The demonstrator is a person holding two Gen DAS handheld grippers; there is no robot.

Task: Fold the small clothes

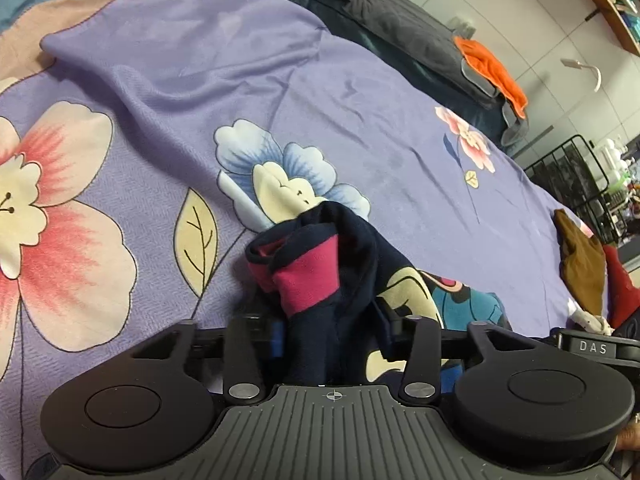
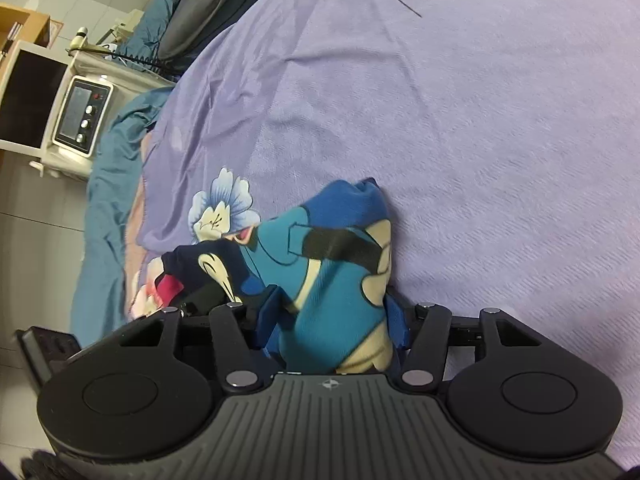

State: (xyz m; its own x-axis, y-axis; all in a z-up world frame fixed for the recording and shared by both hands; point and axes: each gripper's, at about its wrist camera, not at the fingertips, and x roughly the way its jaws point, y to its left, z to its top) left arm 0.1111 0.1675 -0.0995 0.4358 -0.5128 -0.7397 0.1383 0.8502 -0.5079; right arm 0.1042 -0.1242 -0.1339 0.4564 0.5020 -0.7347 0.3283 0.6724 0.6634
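A small navy garment (image 1: 352,276) with magenta cuffs and a teal and cream cartoon print (image 2: 340,264) lies bunched on the purple floral bedsheet (image 1: 280,80). My left gripper (image 1: 332,332) is shut on its navy and magenta end. My right gripper (image 2: 332,320) is shut on the printed teal part, its blue fingers (image 2: 268,312) pressed against the cloth. The left gripper shows in the right wrist view at the left (image 2: 200,296), close by. The cloth hides the fingertips of both.
A brown garment (image 1: 580,268) and a red one (image 1: 620,288) lie at the sheet's right edge. An orange cloth (image 1: 492,68) rests on a dark grey pillow (image 1: 400,12). A white appliance (image 2: 76,116) stands beside the bed. A black wire rack (image 1: 576,184) stands past the far corner.
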